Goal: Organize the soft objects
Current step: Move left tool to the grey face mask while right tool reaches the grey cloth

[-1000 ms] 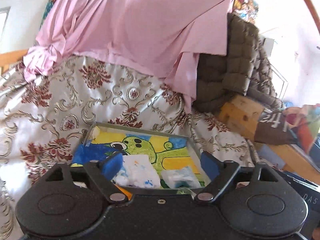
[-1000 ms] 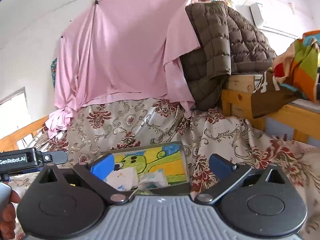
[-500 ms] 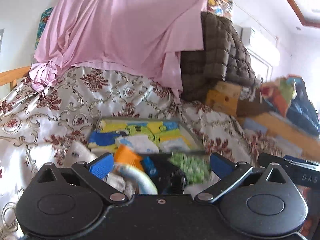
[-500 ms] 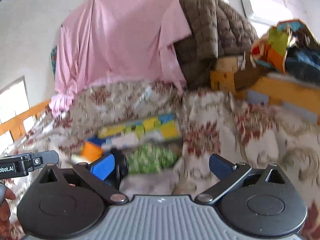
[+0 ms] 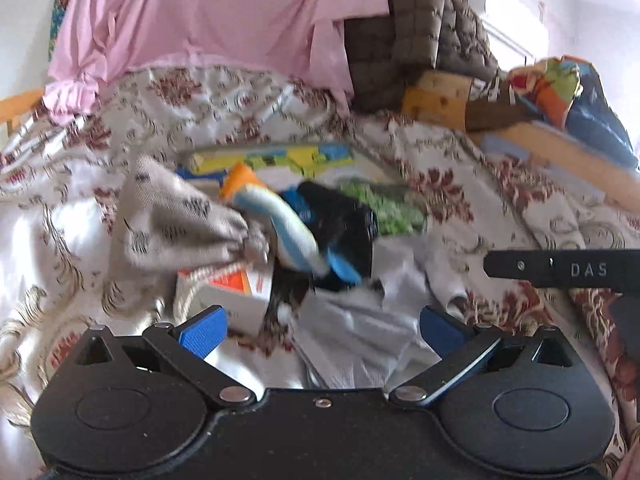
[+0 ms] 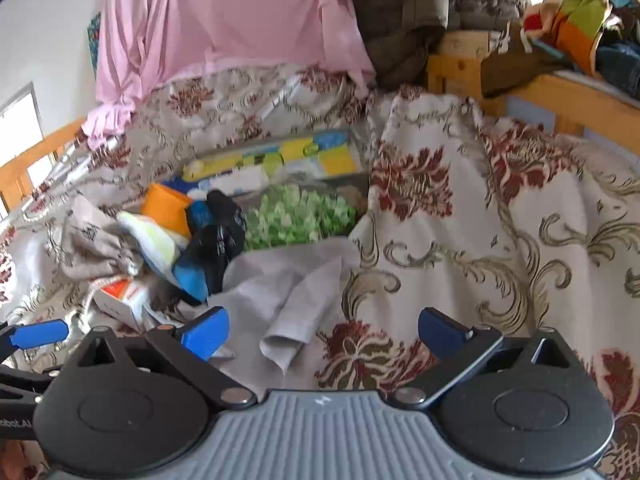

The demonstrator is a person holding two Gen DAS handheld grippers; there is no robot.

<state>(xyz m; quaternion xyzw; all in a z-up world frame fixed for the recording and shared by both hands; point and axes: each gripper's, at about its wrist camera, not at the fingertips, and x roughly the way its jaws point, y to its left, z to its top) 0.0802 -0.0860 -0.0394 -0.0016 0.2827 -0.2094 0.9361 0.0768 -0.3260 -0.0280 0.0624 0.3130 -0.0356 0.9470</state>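
Observation:
A heap of soft things lies on the floral bedspread [image 6: 500, 216]: a grey patterned cloth [image 5: 172, 224], a black and blue sock [image 5: 340, 232], a green patterned cloth [image 6: 296, 216], an orange piece [image 6: 166, 208] and a flat grey cloth [image 6: 288, 288]. Behind them lies a shallow tray with a yellow cartoon print [image 6: 276, 156]. My left gripper [image 5: 322, 330] is open and empty, just above the grey cloth [image 5: 352, 336]. My right gripper [image 6: 320, 334] is open and empty, over the same cloth's right edge.
A pink sheet [image 5: 208, 16] hangs at the back. A brown quilted jacket [image 6: 432, 4] drapes over a wooden bed frame [image 6: 560, 92] on the right. A small white and orange box [image 6: 120, 300] lies at the heap's left.
Both grippers have pulled back and tipped down. The heap of soft things, hidden earlier below the tray, has come into view in front of both. Both stay open.

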